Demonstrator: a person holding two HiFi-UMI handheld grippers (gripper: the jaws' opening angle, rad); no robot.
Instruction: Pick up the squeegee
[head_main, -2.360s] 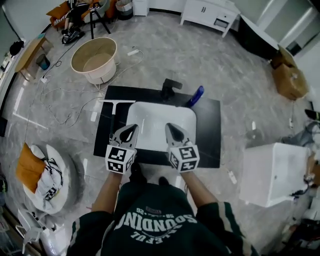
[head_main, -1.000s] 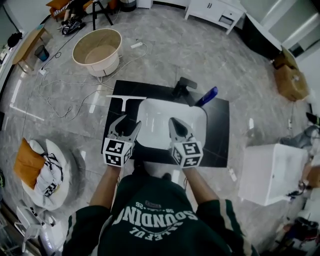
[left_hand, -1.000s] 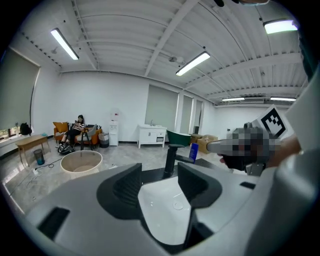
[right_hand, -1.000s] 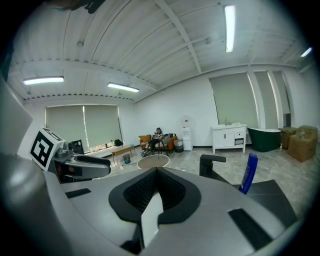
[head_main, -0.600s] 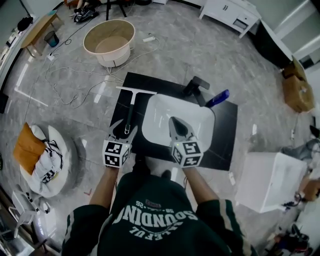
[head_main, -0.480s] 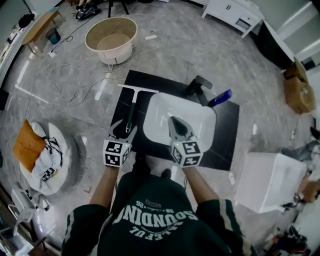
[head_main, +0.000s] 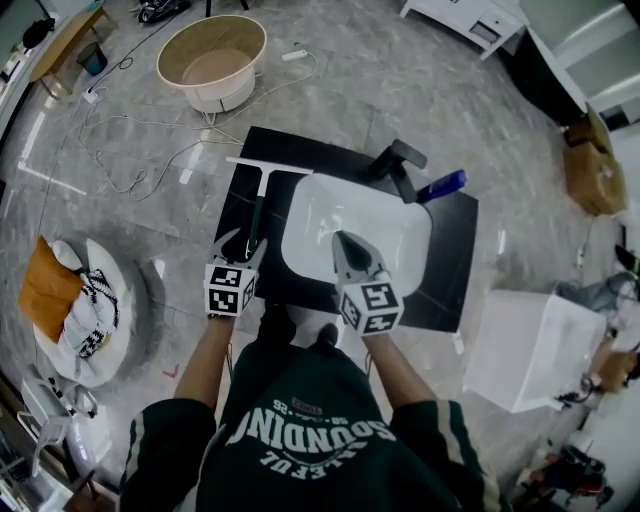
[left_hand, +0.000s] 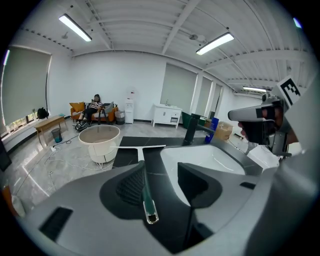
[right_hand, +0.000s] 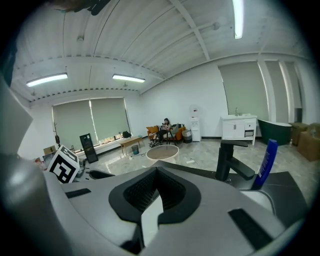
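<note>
The squeegee (head_main: 256, 212) lies on the black countertop (head_main: 452, 262), left of the white sink (head_main: 352, 216). Its white blade points away from me and its dark green handle points toward me. My left gripper (head_main: 240, 246) stands open with the handle's near end between its jaws. In the left gripper view the handle (left_hand: 146, 196) lies along the left jaw of that gripper (left_hand: 160, 168), with a wide gap to the right jaw. My right gripper (head_main: 341, 240) hangs shut over the sink's near edge, holding nothing; the right gripper view shows this gripper (right_hand: 156, 170) with its jaws nearly meeting.
A black faucet (head_main: 392, 165) and a blue bottle (head_main: 442, 185) stand behind the sink. A beige tub (head_main: 212, 60) and loose cables lie on the floor beyond. A white box (head_main: 525, 350) stands at the right, a bag (head_main: 60, 320) at the left.
My left gripper has opened and moved left and forward, so the squeegee handle's end now lies between its jaws. The right gripper has stayed shut over the sink.
</note>
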